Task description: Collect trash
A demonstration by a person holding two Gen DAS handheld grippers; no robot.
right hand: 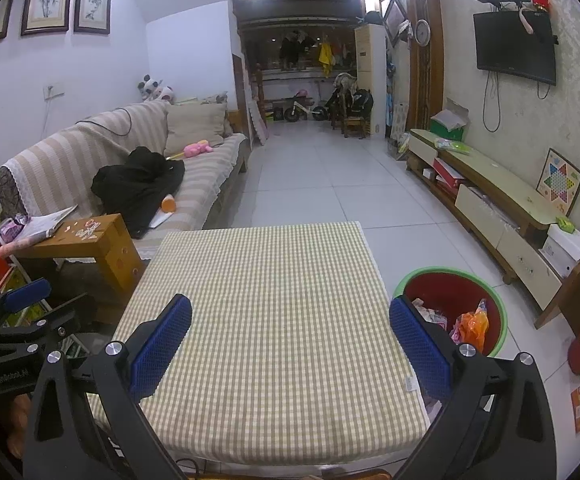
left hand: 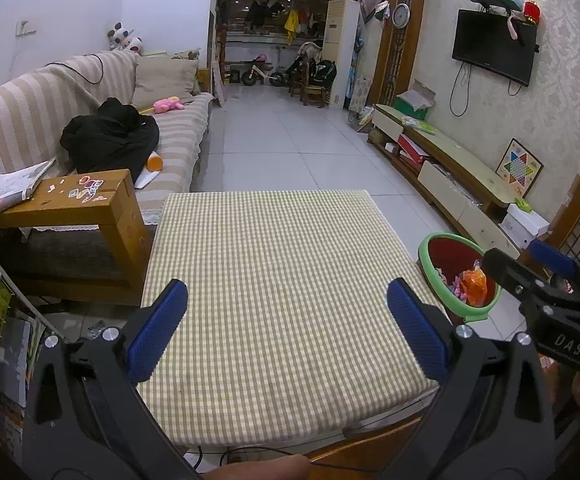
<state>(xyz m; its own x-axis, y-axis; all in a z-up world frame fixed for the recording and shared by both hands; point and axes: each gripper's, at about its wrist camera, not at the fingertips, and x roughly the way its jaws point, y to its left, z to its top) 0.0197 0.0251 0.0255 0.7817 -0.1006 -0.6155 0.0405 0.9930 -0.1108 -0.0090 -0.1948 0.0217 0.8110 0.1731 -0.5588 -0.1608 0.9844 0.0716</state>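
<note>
The left gripper [left hand: 287, 328] and right gripper [right hand: 290, 344], marked "DAS", are being held apart and empty over the checked tablecloth [left hand: 281, 264]; wrappers are lying in the red bin [right hand: 450, 300].

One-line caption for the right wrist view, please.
Open right gripper over a checked tablecloth, with a trash-filled bin on the floor to its right.

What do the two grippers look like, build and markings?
Both match: black angular frames with triangular cutouts, silver round bolt heads at the joints, and two fingers faced with blue textured pads. The left gripper body reads "GenRobot.AI" in the right wrist view; the right gripper shows white letters "DAS" in the left wrist view. Bare fingers grip the handles; no sleeves visible.
</note>
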